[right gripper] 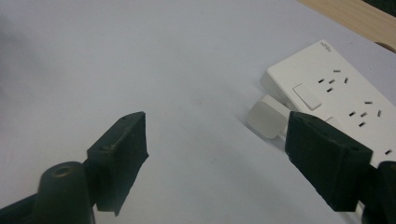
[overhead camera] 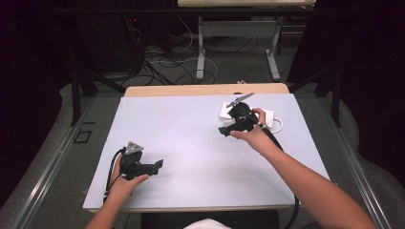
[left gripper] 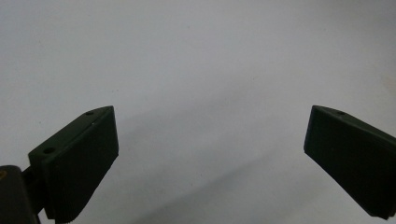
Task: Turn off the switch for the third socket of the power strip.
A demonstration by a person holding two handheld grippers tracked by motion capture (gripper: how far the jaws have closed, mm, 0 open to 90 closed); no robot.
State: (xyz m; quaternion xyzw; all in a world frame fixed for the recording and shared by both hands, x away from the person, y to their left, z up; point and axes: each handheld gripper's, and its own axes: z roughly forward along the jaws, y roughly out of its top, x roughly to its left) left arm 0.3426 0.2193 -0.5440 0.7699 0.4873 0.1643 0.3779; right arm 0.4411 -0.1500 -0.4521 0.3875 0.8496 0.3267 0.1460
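A person sits at the near edge of a table covered by a pale sheet [overhead camera: 191, 138] and holds a two-jaw gripper in each hand. The work centres on a white power strip [right gripper: 343, 93] that lies at the far right of the sheet, with a white plug [right gripper: 267, 115] standing against its side and a white cord looping off to the right in the high view. The right gripper [overhead camera: 223, 130] is just beside the strip, on its left, with the hand over the strip's near part. In the right gripper view its jaws stand wide apart with nothing between them; the plug and strip lie ahead and off to the right of the gap, close to the right-hand jaw, so the gripper would need to swing or slide toward that side to bring the plug between the jaws. The strip's long axis runs diagonally in that view, from near right to far left along the table's far edge. The left gripper [overhead camera: 157, 164] rests at the near left of the sheet, well apart from the strip, its jaws also wide open over bare sheet in the left gripper view. The right hand is by far the nearer one, and looks best placed to reach the plug.
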